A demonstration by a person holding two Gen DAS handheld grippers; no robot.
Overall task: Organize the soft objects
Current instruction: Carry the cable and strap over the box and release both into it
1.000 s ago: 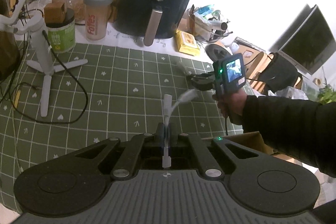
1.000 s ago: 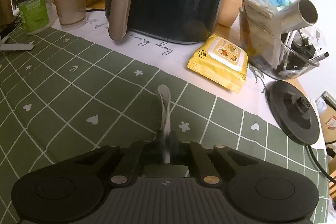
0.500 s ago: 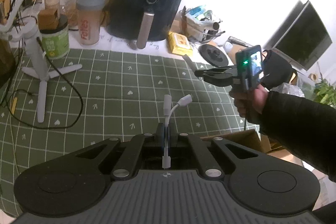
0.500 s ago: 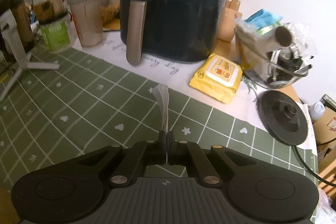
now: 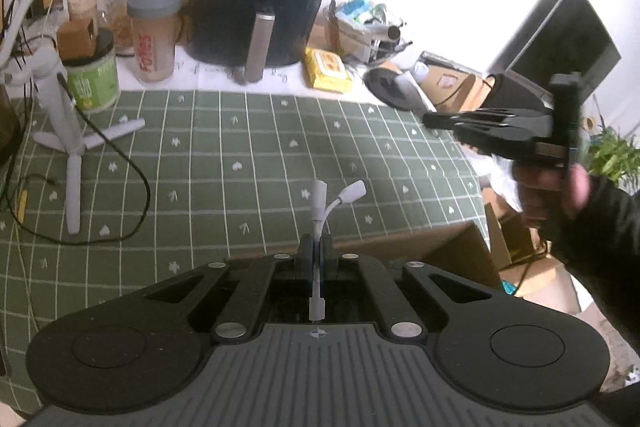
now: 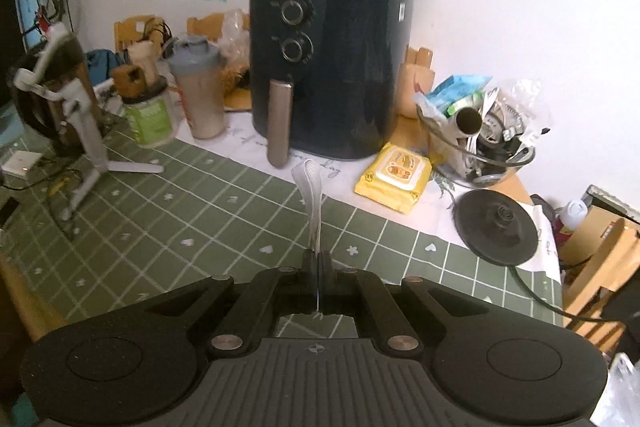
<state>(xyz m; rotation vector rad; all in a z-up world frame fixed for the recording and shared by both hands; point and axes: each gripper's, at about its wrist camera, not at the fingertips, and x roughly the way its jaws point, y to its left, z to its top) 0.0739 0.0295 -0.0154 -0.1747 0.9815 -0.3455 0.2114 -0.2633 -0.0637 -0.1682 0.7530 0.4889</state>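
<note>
Here is the short white adapter cable [image 5: 320, 223], thin and rubbery, doubled over so that its two chunky plug ends stick up side by side, one straight and one splayed to the right. The left gripper [image 5: 316, 253] has its fingers clamped tight on the cable's middle, holding it in the air over the green grid-patterned worktop [image 5: 248, 155]. The right gripper [image 6: 318, 265] has its fingers pressed together on a flat white elastic loop [image 6: 311, 199] that stands up limp from between them, also clear of the worktop, in front of the black air fryer [image 6: 332, 75].
</note>
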